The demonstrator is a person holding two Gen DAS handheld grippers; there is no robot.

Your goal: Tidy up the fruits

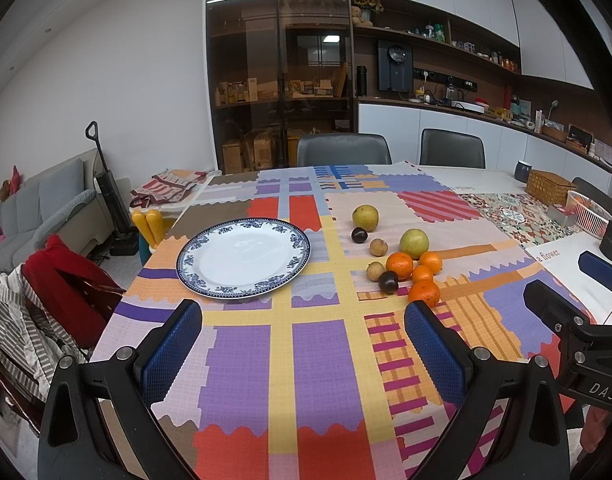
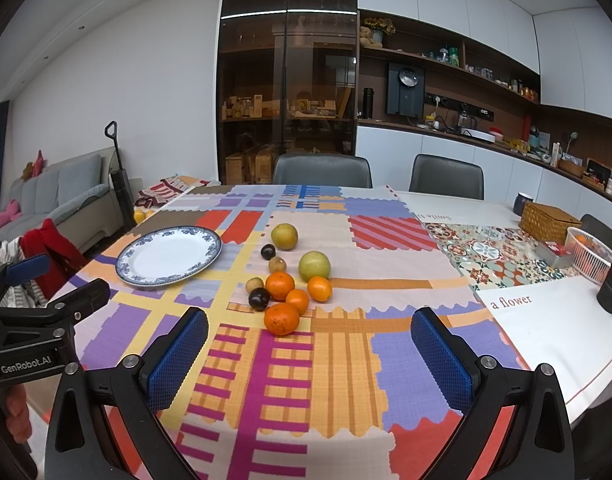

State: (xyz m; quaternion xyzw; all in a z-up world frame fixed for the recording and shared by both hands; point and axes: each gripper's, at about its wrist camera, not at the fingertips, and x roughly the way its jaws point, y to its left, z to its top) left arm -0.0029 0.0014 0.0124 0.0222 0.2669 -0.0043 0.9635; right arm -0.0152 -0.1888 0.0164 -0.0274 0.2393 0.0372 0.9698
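A large surface (image 1: 314, 360) draped in a bright patchwork cloth fills the lower half of both views. On it, left of centre in the left wrist view, sits a white plate (image 1: 243, 258) with a blue floral rim, bare and likely the place meant for the fruit. Right of the plate, apart from it, lies a loose cluster of fruits (image 1: 398, 256): two yellow-green round ones, four oranges, two dark plums and two small tan ones, several touching at the cluster's near end. None is on the plate, so the sorting appears not yet begun. The left claw (image 1: 303, 354) hangs low at the bottom of its frame, spread wide and holding nothing, its blue pads aimed between plate and fruit. The right claw (image 2: 310, 358) is likewise wide and empty, with the nearest orange (image 2: 281, 319) just beyond its gap, probably the first pick. The right wrist view alone shows a pink mesh basket (image 2: 592, 254) at the right edge with something orange inside; the left wrist view shows the basket only in part.
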